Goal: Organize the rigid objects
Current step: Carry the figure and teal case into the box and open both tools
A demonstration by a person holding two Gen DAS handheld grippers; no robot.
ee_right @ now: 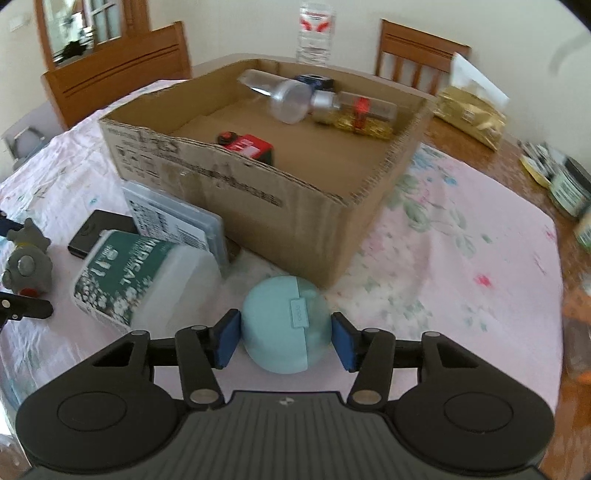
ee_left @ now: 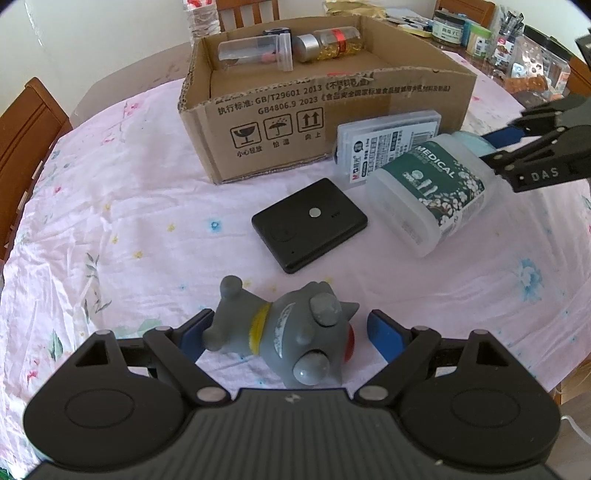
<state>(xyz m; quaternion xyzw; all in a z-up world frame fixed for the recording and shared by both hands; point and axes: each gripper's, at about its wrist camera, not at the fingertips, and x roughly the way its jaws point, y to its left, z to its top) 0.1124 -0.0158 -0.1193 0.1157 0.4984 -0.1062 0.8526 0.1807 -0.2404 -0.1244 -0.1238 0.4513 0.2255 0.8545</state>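
A grey toy figure with a yellow collar lies on the pink cloth between the pads of my left gripper, which is open around it. My right gripper is shut on a light blue round case, its pads touching both sides. The cardboard box stands behind and holds a clear tube, a jar of gold bits and a red item. A black flat device, a white MEDICAL tub and a clear labelled case lie in front of the box.
Wooden chairs stand around the table. Jars and packets crowd the far right of the table. A gold packet lies beside the box. A water bottle stands behind it.
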